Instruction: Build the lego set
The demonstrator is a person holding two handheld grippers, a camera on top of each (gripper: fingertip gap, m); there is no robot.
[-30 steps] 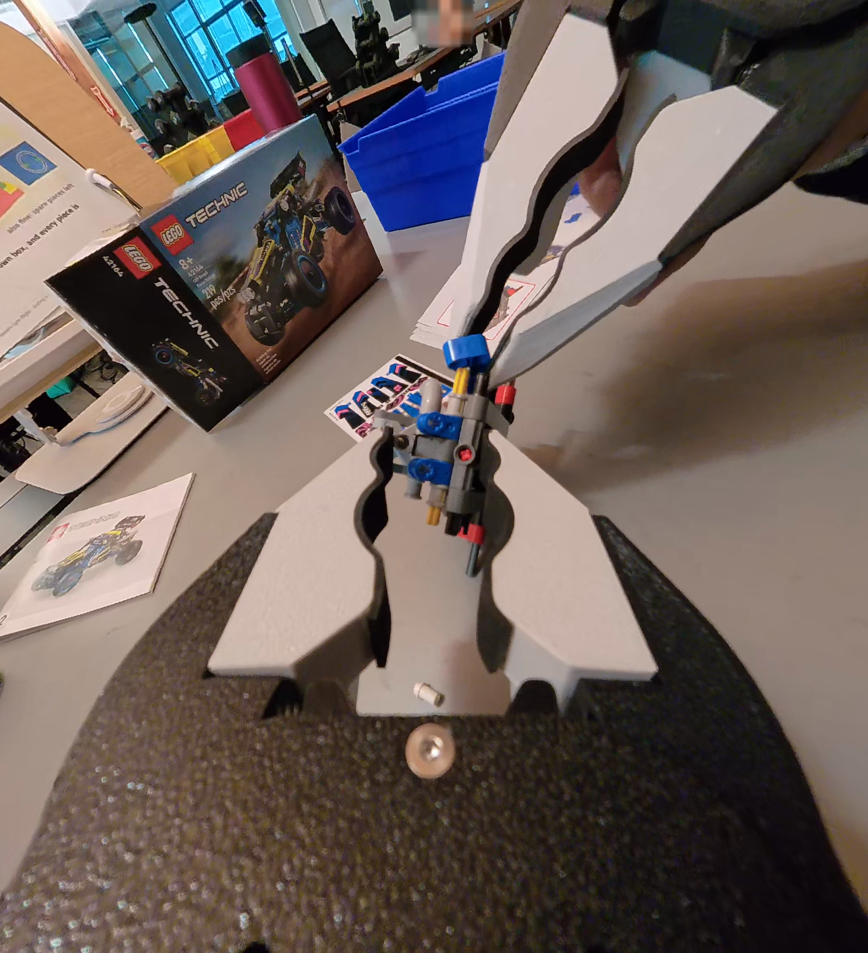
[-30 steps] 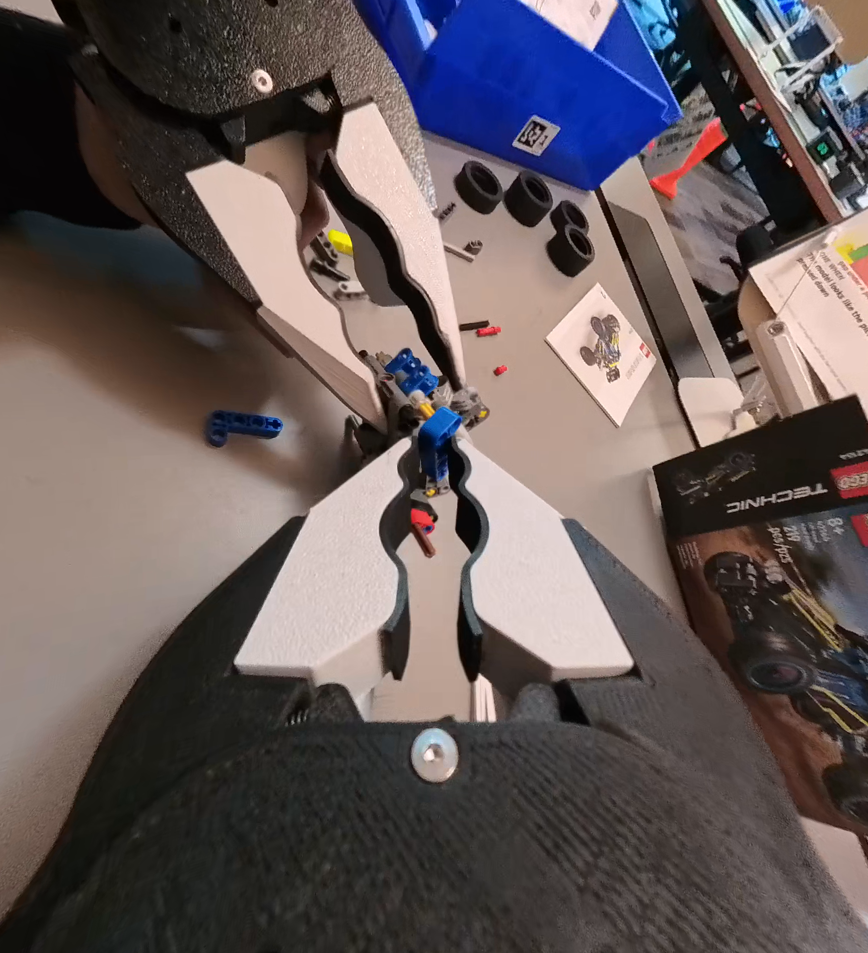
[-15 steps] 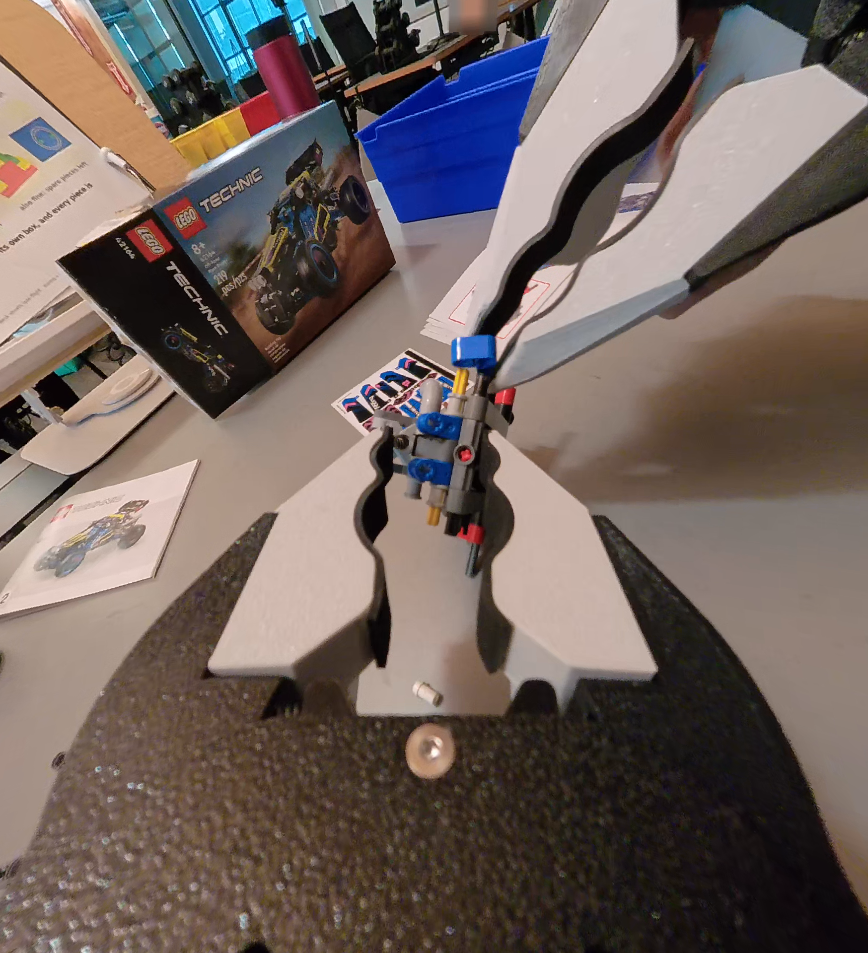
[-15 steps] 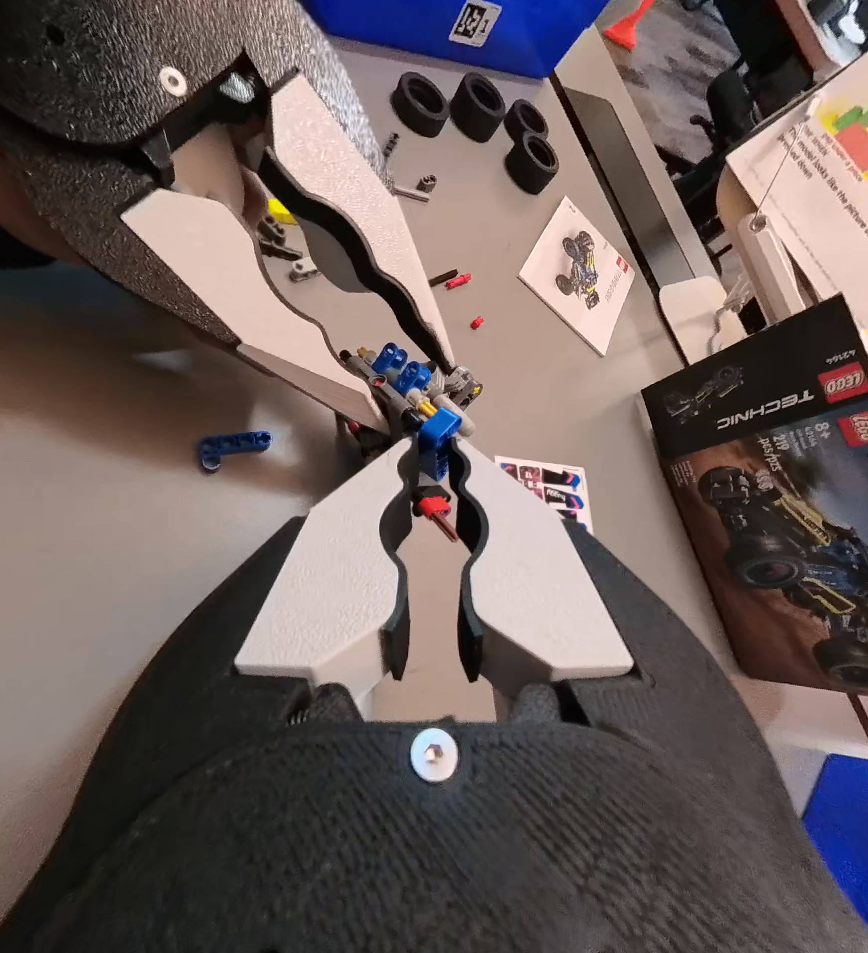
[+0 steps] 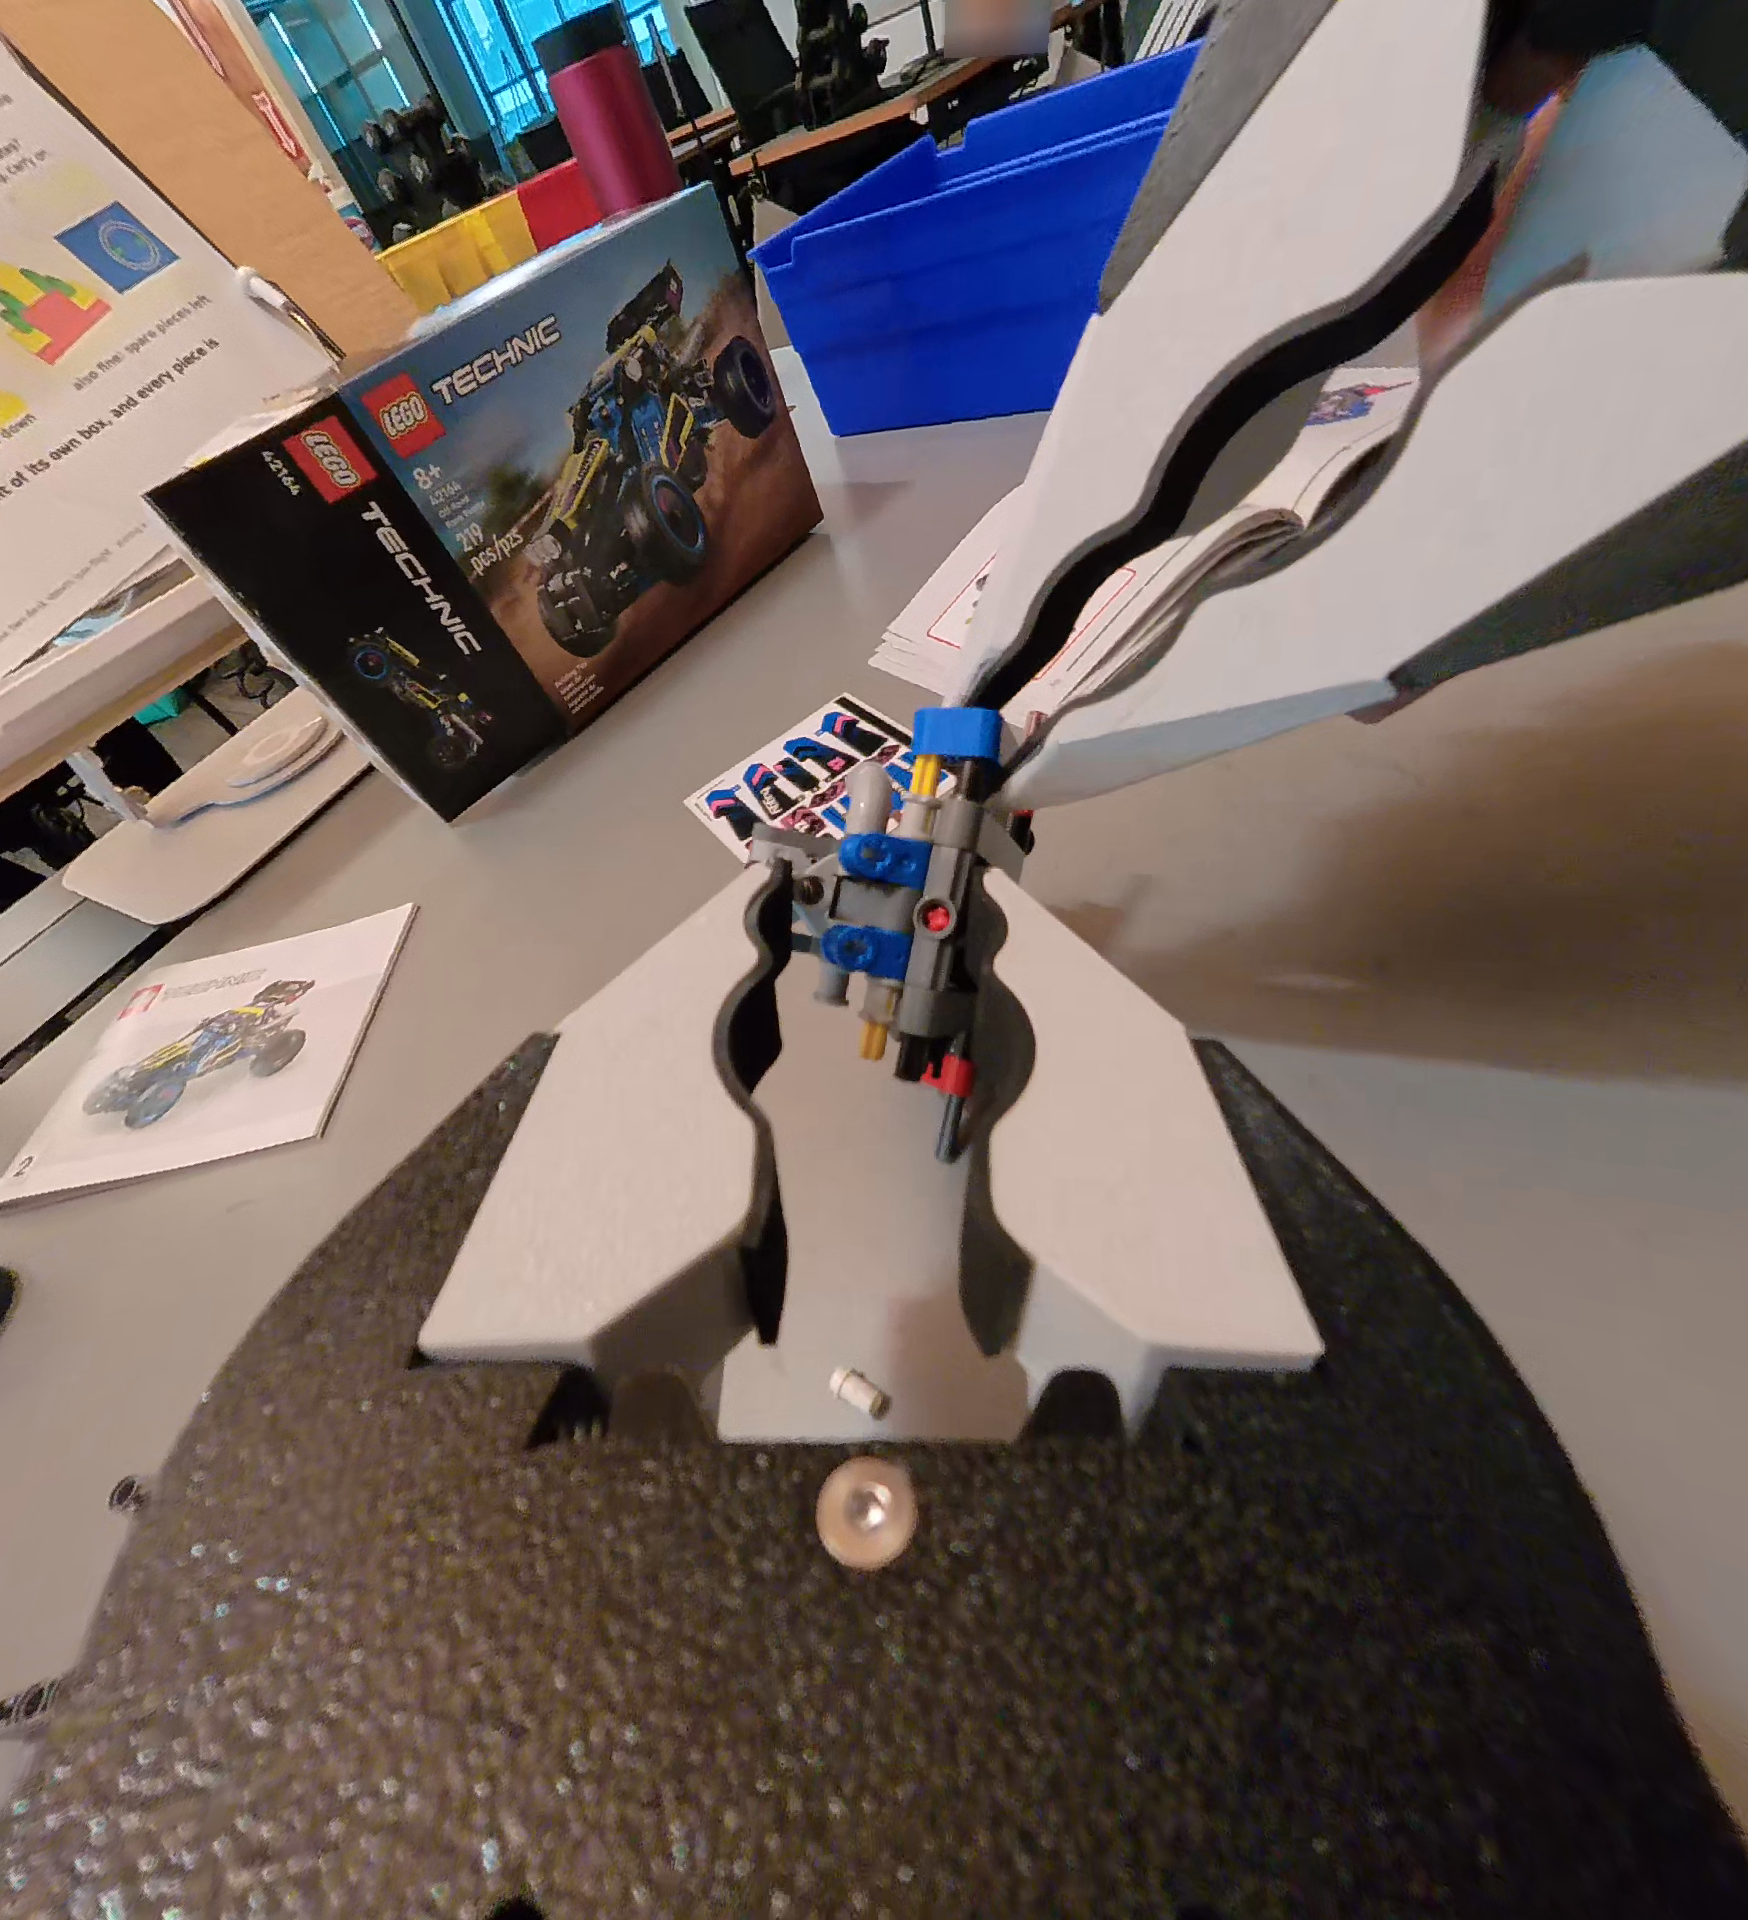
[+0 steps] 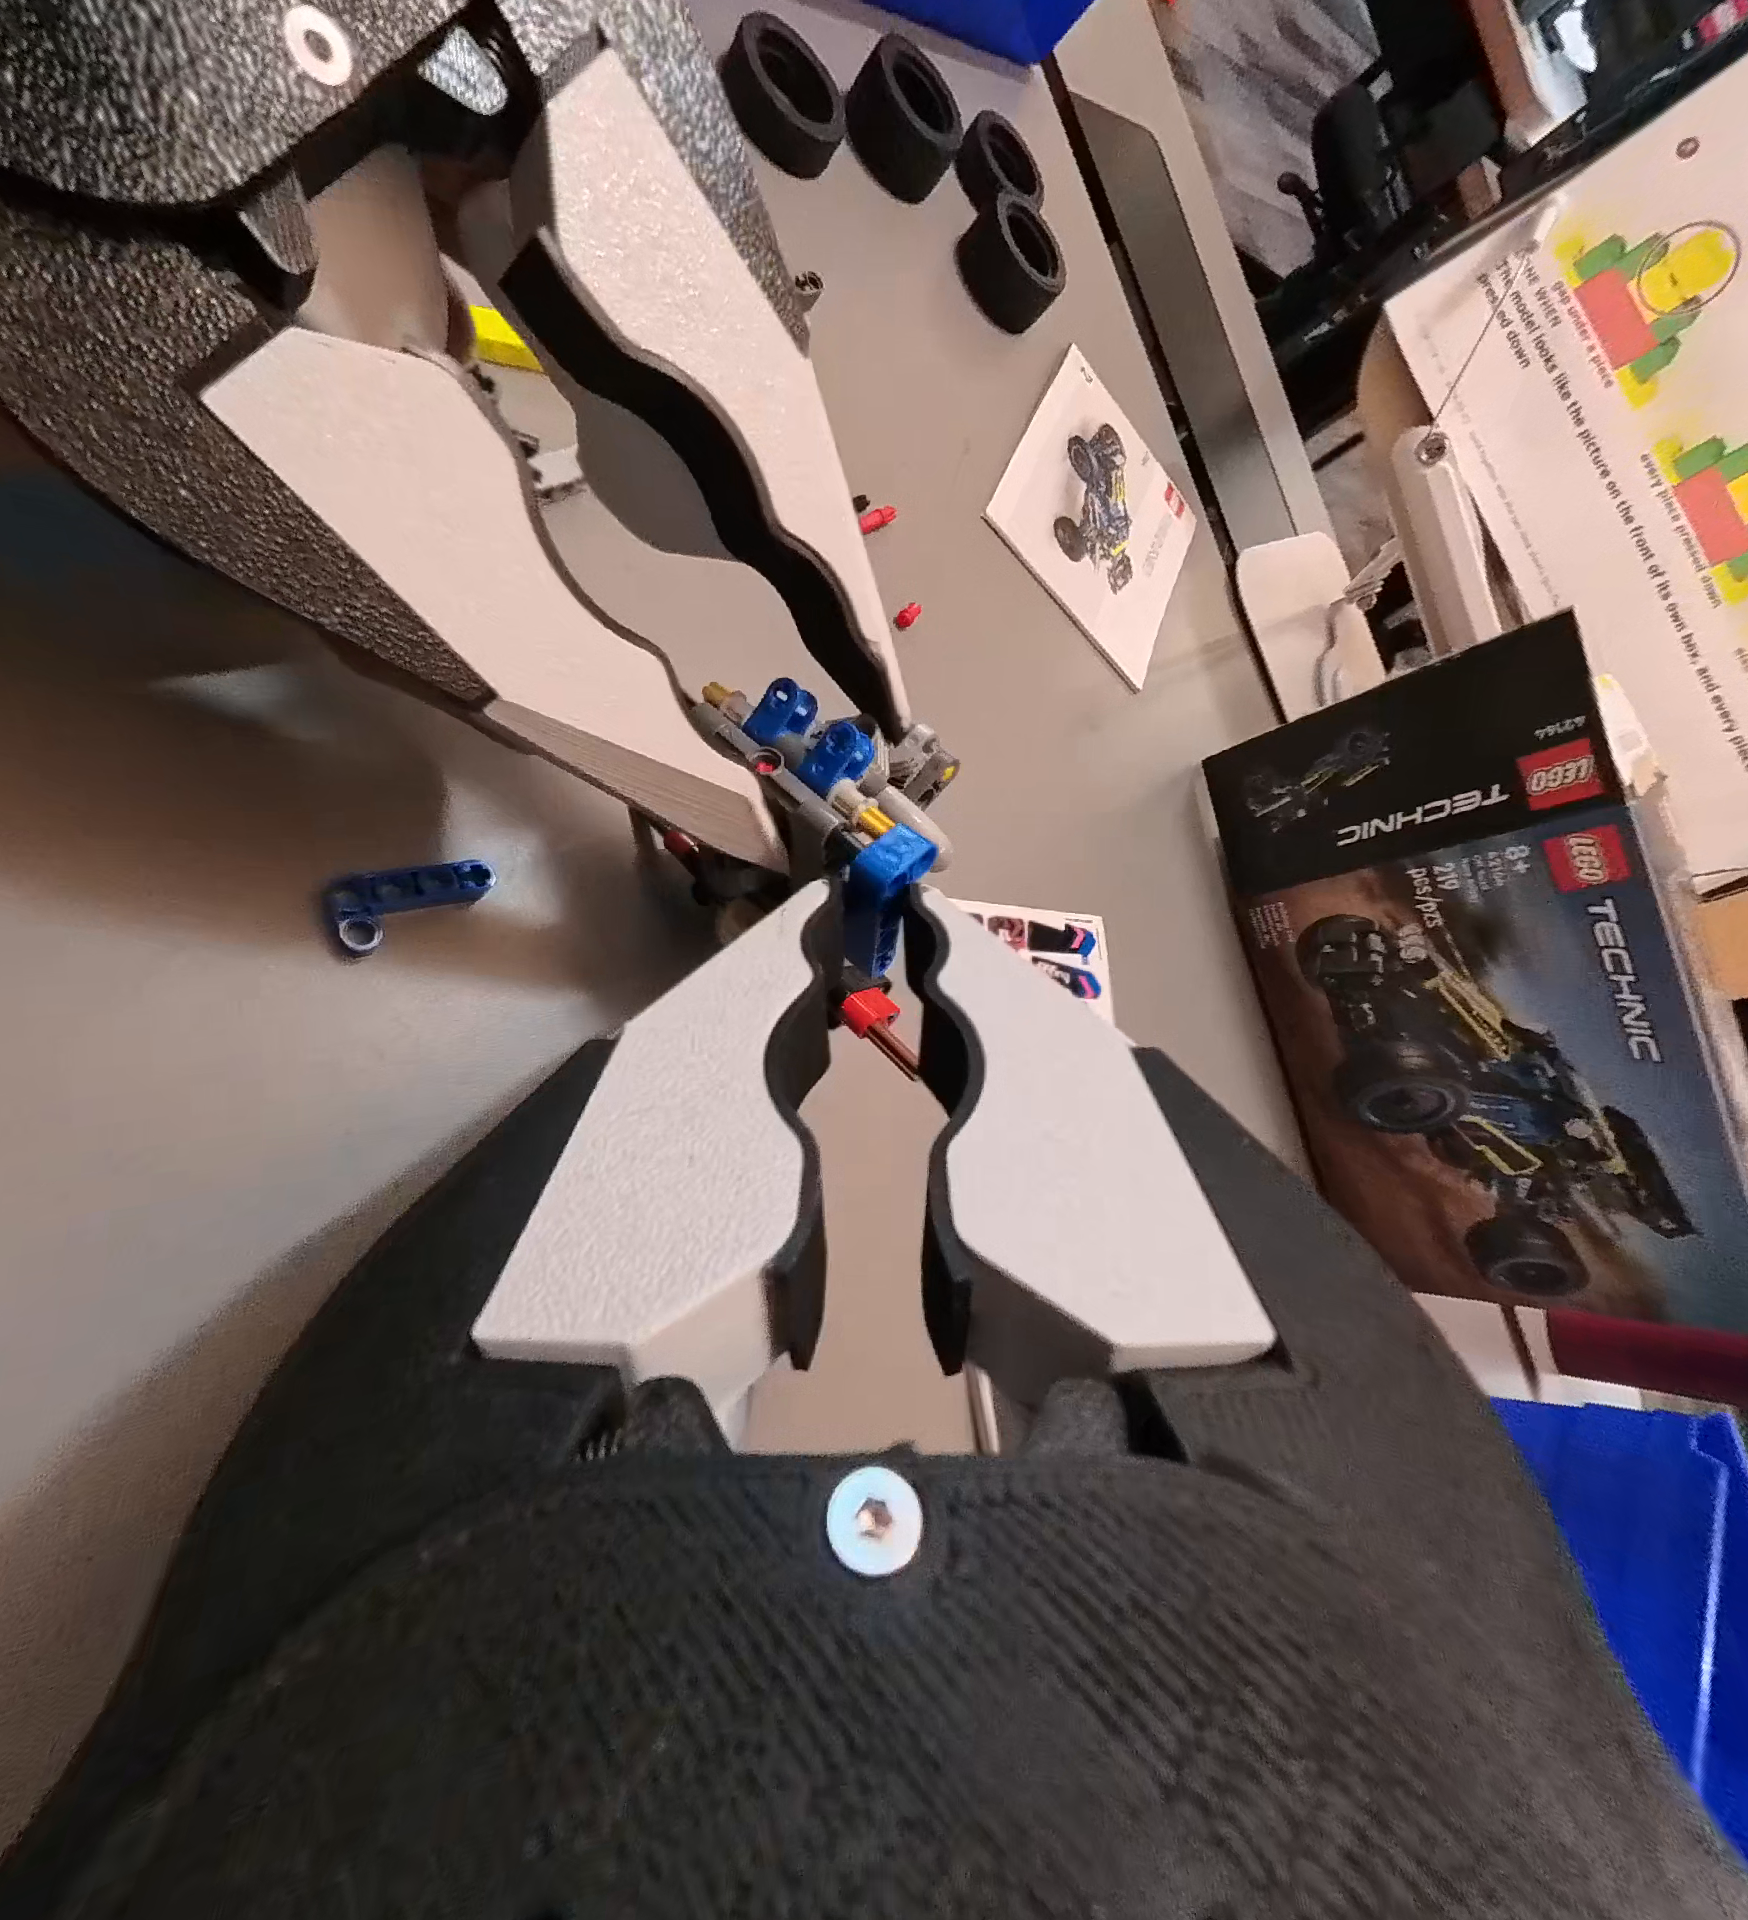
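The left tongs (image 5: pixel 875 914) clench a small grey-and-blue brick assembly (image 5: pixel 901 925) above the grey table (image 5: pixel 1472 1247). The right tongs (image 6: pixel 870 904) grip its blue connector block (image 6: pixel 885 883).

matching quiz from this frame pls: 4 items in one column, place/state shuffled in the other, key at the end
Things:
1. left gripper
2. right gripper
3. blue L-shaped beam
4. four black tyres

Places or states:
A. loose on the table, clear of both grippers
B. shut on the blue connector
C. grouped on the table beyond the left gripper, in the right wrist view
D. shut on the grey and blue sub-assembly

Pairs: 1-D, 2-B, 3-A, 4-C
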